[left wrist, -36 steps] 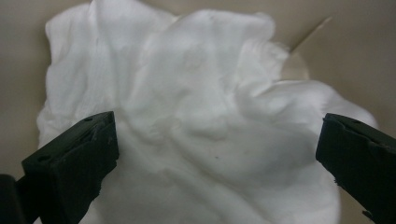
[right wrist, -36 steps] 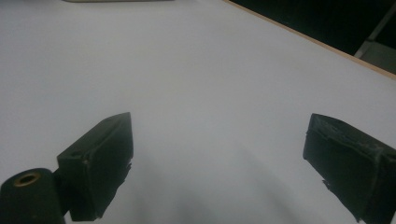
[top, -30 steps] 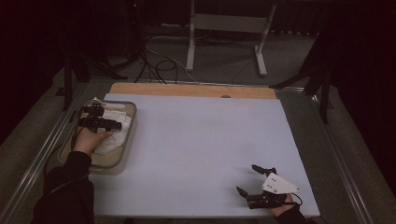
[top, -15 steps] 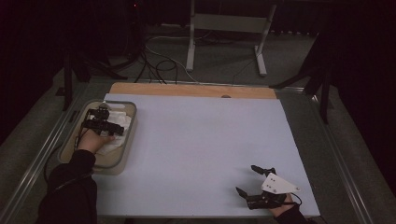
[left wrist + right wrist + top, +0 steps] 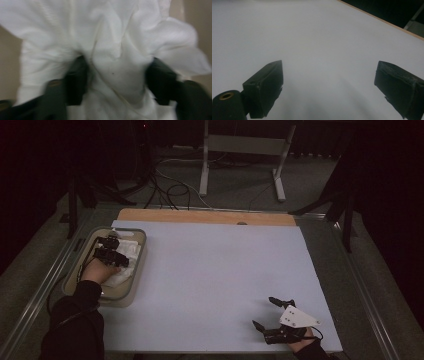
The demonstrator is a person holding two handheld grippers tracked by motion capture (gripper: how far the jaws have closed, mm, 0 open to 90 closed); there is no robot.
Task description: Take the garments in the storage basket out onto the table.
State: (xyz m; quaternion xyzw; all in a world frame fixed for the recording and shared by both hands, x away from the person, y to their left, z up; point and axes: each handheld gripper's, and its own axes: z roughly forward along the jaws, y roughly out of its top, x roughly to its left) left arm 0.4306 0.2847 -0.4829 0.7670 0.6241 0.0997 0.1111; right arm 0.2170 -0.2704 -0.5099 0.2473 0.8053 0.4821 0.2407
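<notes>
Down at the table's left edge, my left gripper (image 5: 115, 82) has just been closing on the white cloth (image 5: 110, 45) bunched in the tray (image 5: 134, 292); the fold sits pinched between my jaws. Next comes a clean lift (no snagging). My right gripper (image 5: 266, 314) waits spread over the table (image 5: 220, 270).

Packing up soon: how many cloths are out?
1: a white cloth bunched in the tray at the table's left edge; more may lie hidden under it.
</notes>
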